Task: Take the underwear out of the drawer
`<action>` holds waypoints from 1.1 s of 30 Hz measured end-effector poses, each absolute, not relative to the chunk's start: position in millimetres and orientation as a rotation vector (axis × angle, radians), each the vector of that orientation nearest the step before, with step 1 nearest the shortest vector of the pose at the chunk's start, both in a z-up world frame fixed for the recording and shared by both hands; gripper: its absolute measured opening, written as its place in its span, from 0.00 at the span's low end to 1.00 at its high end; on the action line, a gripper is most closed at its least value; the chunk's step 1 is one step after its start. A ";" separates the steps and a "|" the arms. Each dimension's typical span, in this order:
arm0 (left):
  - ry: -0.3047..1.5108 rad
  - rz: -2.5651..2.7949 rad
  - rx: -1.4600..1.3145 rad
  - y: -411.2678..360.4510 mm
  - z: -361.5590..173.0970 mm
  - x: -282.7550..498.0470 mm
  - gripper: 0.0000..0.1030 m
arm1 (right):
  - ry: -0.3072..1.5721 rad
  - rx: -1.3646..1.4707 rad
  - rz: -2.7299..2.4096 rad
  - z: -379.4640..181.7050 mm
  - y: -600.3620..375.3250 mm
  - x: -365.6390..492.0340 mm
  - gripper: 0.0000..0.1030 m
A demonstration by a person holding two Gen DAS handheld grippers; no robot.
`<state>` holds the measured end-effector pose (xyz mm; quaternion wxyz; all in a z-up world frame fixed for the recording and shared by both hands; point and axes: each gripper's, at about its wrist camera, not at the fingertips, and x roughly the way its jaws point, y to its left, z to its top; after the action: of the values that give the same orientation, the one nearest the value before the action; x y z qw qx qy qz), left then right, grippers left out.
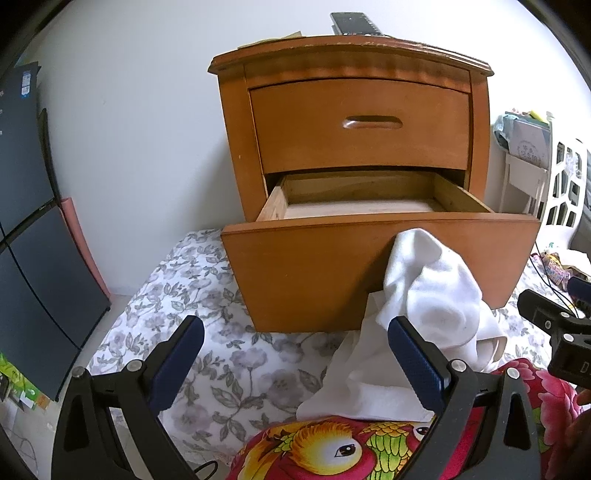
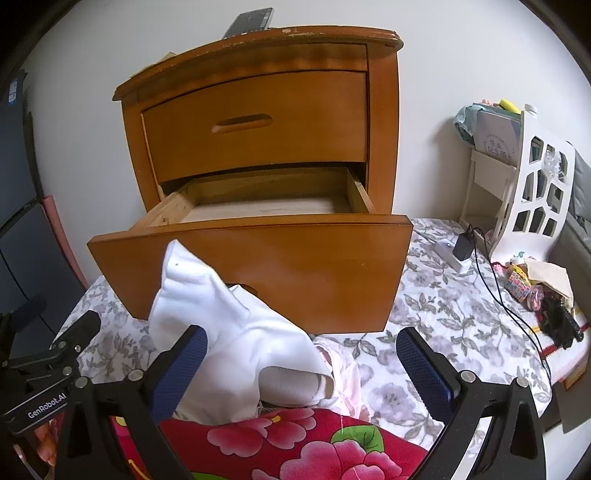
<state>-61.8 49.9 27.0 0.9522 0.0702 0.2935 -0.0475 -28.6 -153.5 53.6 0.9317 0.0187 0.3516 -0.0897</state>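
A wooden nightstand [image 1: 351, 122] stands on a floral bedsheet, its lower drawer [image 1: 314, 266] pulled out. The part of the drawer's inside that shows is bare wood. White underwear [image 1: 436, 288] lies heaped against the drawer front, spilling onto the sheet. My left gripper [image 1: 295, 343] hangs open just short of it, its right finger in front of the cloth. In the right wrist view the same white underwear [image 2: 221, 321] rests on a pale pink garment [image 2: 343, 373] below the drawer [image 2: 295, 266]. My right gripper [image 2: 303, 343] is open, its left finger overlapping the cloth.
A red flowered blanket [image 2: 295, 443] lies nearest the cameras. A dark flat device [image 1: 354, 24] sits on the nightstand top. Dark panels [image 1: 29, 221] stand at the left. On the right are a white cut-out shelf [image 2: 532, 192], a charger with cable [image 2: 463, 245] and small clutter [image 2: 535, 284].
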 end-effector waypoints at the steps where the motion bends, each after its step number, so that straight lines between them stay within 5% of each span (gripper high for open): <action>1: 0.598 -0.097 0.142 49.9 26.7 -61.9 0.97 | 0.719 0.036 -0.184 53.7 -153.2 -28.8 1.00; 33: 0.639 -0.092 0.086 60.6 23.6 -52.7 0.97 | 0.732 -0.001 -0.202 51.4 -149.9 -27.1 1.00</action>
<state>-52.7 60.6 23.6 0.9475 0.0422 0.3139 -0.0451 -27.1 -149.9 51.4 0.9287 -0.0005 0.3574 -0.0984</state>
